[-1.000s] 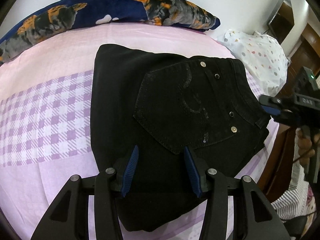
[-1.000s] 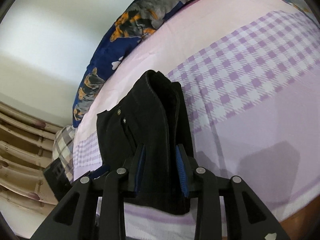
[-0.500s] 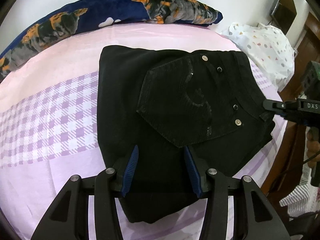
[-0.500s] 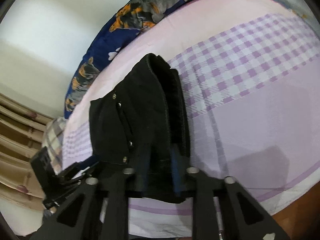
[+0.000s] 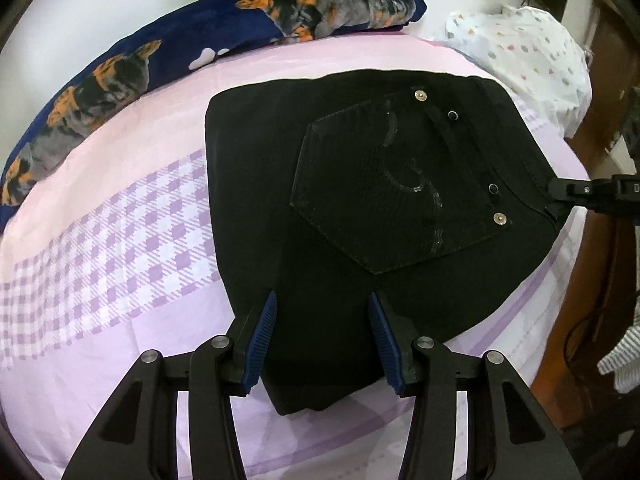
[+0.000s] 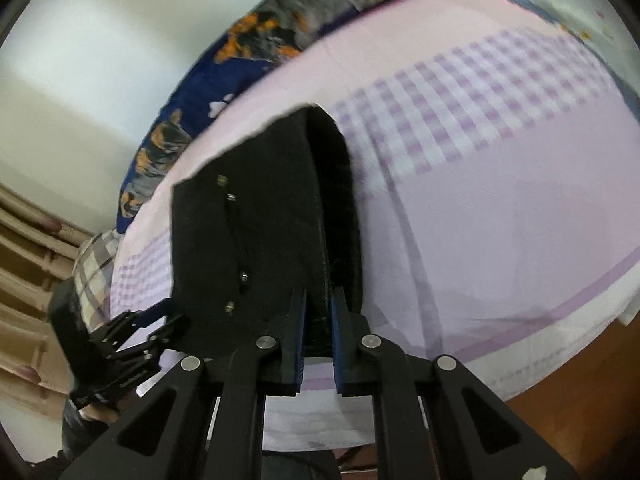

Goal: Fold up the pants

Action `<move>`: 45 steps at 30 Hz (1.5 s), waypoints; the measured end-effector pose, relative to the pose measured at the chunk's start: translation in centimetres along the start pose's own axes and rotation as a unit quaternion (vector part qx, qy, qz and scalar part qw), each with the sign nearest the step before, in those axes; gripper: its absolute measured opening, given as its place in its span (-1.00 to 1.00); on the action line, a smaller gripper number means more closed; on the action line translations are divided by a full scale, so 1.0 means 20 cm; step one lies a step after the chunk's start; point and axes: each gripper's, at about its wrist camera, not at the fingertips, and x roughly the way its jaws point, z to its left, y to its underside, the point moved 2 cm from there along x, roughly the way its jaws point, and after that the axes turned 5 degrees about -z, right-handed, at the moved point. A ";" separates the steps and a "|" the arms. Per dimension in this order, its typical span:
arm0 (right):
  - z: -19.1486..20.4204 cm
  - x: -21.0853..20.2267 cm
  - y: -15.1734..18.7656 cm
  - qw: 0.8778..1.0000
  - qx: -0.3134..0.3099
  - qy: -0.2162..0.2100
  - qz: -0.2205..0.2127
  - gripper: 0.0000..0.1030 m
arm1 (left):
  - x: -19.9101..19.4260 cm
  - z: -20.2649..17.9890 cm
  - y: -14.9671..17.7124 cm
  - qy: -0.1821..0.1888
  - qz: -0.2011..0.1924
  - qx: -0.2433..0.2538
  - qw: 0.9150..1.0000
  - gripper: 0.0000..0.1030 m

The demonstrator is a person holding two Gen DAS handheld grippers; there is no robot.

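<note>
Black pants (image 5: 360, 220) lie folded on the bed, back pocket and rivets facing up. My left gripper (image 5: 322, 332) hangs over their near edge. Its blue pads (image 5: 264, 332) stand apart, the fabric lies between and below them, and their inner faces are bare. In the right wrist view my right gripper (image 6: 318, 336) is closing the last bit and pinches a thick folded edge of the pants (image 6: 260, 240), the waistband end. The left wrist view shows the right gripper (image 5: 554, 196) biting that right-hand corner. The left gripper (image 6: 152, 332) sits by the pants' other corner.
The bed sheet (image 5: 100, 240) is pink with a purple check band. A navy dog-print pillow (image 5: 160, 64) lies along the far side. A white dotted bundle (image 5: 532, 52) sits at the far right. Wooden floor (image 6: 580, 420) lies beyond the bed's edge. A plaid cloth (image 6: 94, 264) is at the left.
The right gripper's jaws closed from straddling the folded edge to pinching it, and it moved in closer. The left gripper rolled and drifted a little, its jaws unchanged.
</note>
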 end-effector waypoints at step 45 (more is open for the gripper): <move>0.21 0.22 -0.35 0.996 -0.058 0.061 -0.041 -0.69 | 0.02 0.02 0.03 0.008 -0.008 -0.032 0.999 0.03</move>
